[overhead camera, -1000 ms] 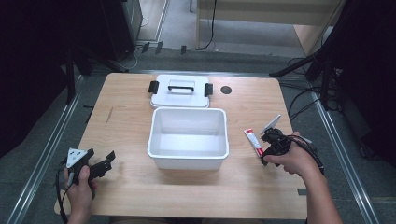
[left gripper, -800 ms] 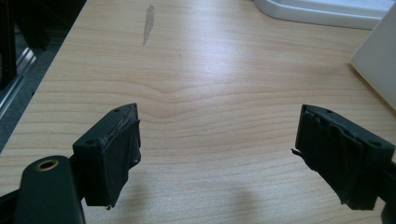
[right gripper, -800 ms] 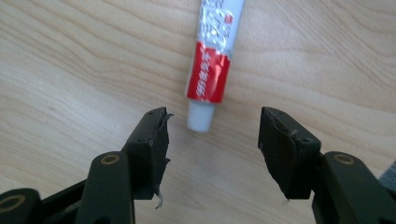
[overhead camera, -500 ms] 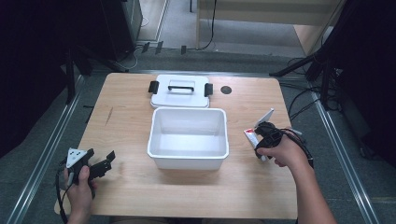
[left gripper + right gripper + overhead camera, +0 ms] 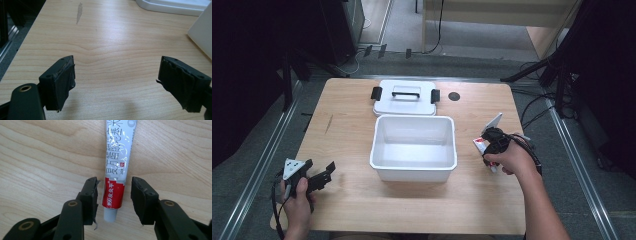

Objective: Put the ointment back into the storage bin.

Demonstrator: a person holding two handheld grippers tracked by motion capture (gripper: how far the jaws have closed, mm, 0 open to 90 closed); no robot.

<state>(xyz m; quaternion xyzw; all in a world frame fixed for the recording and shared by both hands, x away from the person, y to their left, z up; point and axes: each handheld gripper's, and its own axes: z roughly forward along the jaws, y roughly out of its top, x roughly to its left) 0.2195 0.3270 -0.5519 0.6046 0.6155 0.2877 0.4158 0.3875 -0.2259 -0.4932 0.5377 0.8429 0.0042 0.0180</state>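
A: High view?
B: Open white rectangular plastic bin [image 5: 413,145] mid-table, white lid with black handle [image 5: 405,97] behind; right gripper [image 5: 490,139] over white-and-red tube [image 5: 482,143], right of bin.
A: Left gripper view?
B: Left gripper [image 5: 116,82] jaws wide apart above bare wooden table [image 5: 112,37].
A: Right gripper view?
B: Jaws apart, flanking tube's red capped end, not clamped.

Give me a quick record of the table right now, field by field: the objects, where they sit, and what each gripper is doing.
surface: wooden table
bin: white, open, nothing in it, mid-table
lid: white with black clips, flat behind the bin
tube: white and red, lying right of the bin
left gripper: open over bare wood, holding nothing
right gripper: open, jaws either side of the tube's cap end, gaps showing on both sides
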